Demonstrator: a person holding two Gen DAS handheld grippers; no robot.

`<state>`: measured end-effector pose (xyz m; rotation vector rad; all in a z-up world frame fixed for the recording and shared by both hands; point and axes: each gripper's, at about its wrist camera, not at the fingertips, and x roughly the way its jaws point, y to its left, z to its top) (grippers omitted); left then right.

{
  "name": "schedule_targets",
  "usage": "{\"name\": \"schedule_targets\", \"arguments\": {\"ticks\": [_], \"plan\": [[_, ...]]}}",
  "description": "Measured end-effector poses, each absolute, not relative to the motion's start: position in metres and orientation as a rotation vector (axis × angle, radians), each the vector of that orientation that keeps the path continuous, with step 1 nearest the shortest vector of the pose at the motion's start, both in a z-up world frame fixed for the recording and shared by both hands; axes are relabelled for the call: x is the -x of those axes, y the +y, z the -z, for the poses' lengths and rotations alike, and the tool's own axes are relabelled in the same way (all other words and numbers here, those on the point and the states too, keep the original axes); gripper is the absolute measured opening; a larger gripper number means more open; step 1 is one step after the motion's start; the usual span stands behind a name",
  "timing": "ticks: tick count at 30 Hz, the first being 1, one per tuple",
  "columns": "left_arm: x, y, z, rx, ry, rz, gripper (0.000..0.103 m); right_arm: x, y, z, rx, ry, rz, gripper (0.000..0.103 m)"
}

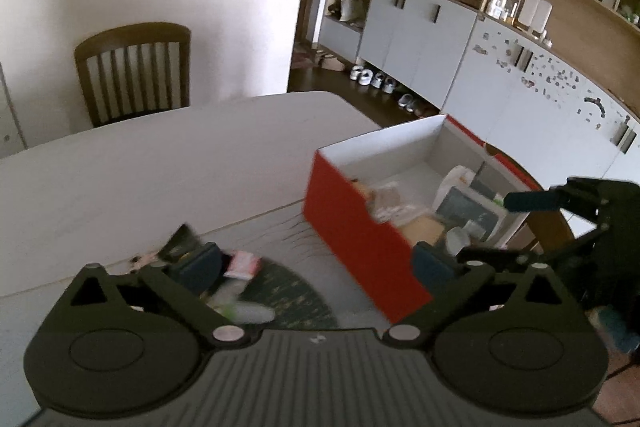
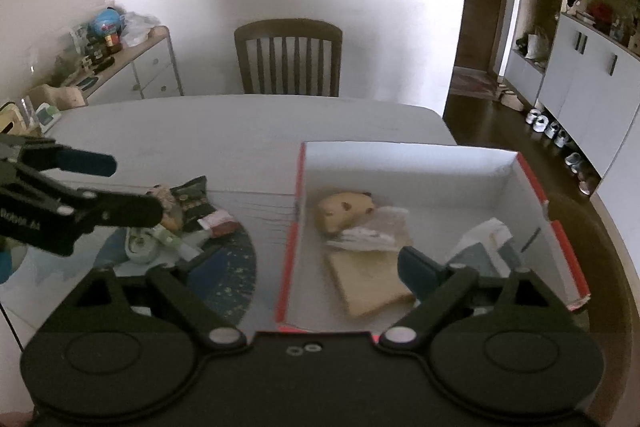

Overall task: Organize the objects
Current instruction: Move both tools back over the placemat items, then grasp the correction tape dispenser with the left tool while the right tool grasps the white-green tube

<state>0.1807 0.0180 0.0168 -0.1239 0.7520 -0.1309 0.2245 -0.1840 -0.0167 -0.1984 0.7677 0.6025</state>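
A red shoebox [image 1: 360, 243] [image 2: 288, 247] with white inner walls stands open on the table. In it lie a tan plush toy [image 2: 346, 211], white papers [image 2: 372, 231], a flat tan piece [image 2: 368, 283] and a white-and-grey packet [image 2: 480, 243]. Left of the box, on a dark round mat [image 2: 228, 267], sits a small pile: a dark green packet [image 2: 192, 201], a pink packet [image 1: 240, 265] [image 2: 218, 223] and a white bottle [image 1: 248, 311] [image 2: 160, 239]. My left gripper [image 1: 316, 263] [image 2: 134, 187] is open and empty above the pile. Over the box, my right gripper [image 2: 296, 271] [image 1: 484, 227] is open and empty.
The pale table [image 2: 240, 131] runs back to a wooden chair [image 2: 288, 59] [image 1: 132, 75] against the wall. A cluttered sideboard [image 2: 132, 67] stands at the left. White cabinets and shelves [image 1: 420, 27] line the right side, with shoes [image 1: 372, 79] on the floor.
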Motion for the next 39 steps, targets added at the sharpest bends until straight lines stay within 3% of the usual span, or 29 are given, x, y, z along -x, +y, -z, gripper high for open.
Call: {"name": "schedule_targets", "arguments": {"ticks": [22, 39], "plan": [[-0.155, 0.109, 0.09, 0.13, 0.859, -0.126, 0.103, -0.225, -0.062, 0.069, 0.352, 0.852, -0.718, 0.09], [-0.185, 0.099, 0.131, 0.083, 0.844, -0.209, 0.103, -0.256, -0.022, 0.113, 0.434, 0.948, -0.788, 0.071]]}}
